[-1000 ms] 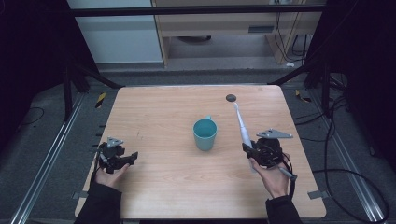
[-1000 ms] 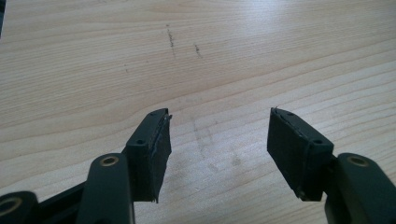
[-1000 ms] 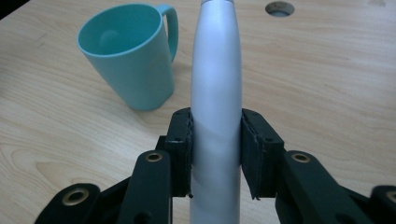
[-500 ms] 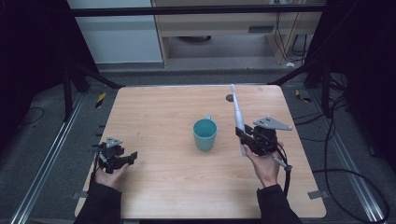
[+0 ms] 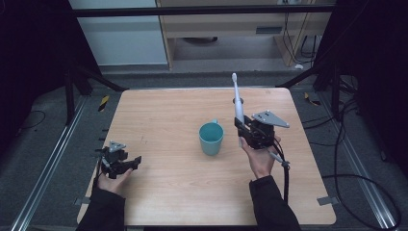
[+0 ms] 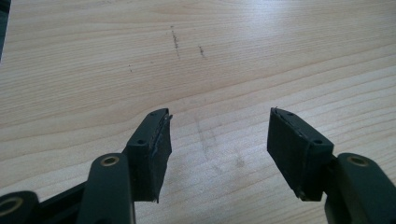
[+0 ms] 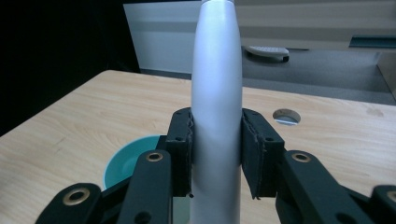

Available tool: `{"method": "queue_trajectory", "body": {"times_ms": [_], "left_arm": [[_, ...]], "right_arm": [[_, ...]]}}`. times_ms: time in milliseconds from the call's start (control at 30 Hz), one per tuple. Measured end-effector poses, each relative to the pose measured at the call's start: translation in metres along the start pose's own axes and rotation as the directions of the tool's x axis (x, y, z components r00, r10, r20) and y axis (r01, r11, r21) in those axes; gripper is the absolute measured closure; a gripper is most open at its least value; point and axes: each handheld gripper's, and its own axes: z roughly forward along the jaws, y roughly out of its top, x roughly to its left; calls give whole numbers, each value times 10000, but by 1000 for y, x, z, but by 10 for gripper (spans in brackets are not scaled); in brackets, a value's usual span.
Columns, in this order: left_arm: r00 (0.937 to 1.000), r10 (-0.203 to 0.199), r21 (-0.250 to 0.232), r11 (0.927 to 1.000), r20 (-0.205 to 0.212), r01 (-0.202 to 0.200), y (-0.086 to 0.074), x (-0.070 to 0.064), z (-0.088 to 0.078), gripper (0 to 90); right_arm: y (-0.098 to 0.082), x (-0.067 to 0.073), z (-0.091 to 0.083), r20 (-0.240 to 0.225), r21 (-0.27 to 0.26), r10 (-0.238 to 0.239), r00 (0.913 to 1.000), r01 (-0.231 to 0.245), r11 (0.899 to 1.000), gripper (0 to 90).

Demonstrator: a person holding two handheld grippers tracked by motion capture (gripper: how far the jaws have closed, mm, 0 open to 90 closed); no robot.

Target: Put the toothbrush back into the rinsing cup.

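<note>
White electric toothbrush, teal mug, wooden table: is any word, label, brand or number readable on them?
None: no readable text on the smooth white electric toothbrush, the plain teal mug or the light wooden table.

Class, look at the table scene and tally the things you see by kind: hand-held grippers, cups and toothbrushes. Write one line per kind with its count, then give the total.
Hand-held grippers: 2 (left hand-held gripper, jaws open; right hand-held gripper, shut on the toothbrush)
Teal cup: 1
White toothbrush: 1
Total: 4
</note>
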Motion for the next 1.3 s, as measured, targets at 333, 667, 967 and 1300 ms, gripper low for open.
{"method": "queue_trajectory", "body": {"times_ms": [333, 667, 967, 1300], "left_arm": [[10000, -3, -19, 10000, 7, 3, 0, 0, 0, 394], [10000, -3, -22, 10000, -6, 3, 0, 1, 0, 394], [10000, -8, -44, 10000, -3, 8, 0, 1, 0, 394], [10000, -23, -48, 10000, -13, 23, 0, 1, 0, 394]], "right_arm": [[7, 17, 23, 65, -552, -22, 10000, 26, 9985, 664], [9, 33, 45, 13, -905, 148, 9999, -146, 9958, 663], [3, 43, 64, -82, -880, 412, 9991, -417, 9952, 664], [-8, 54, 81, -182, -537, 394, 9991, -403, 9977, 663]]}}
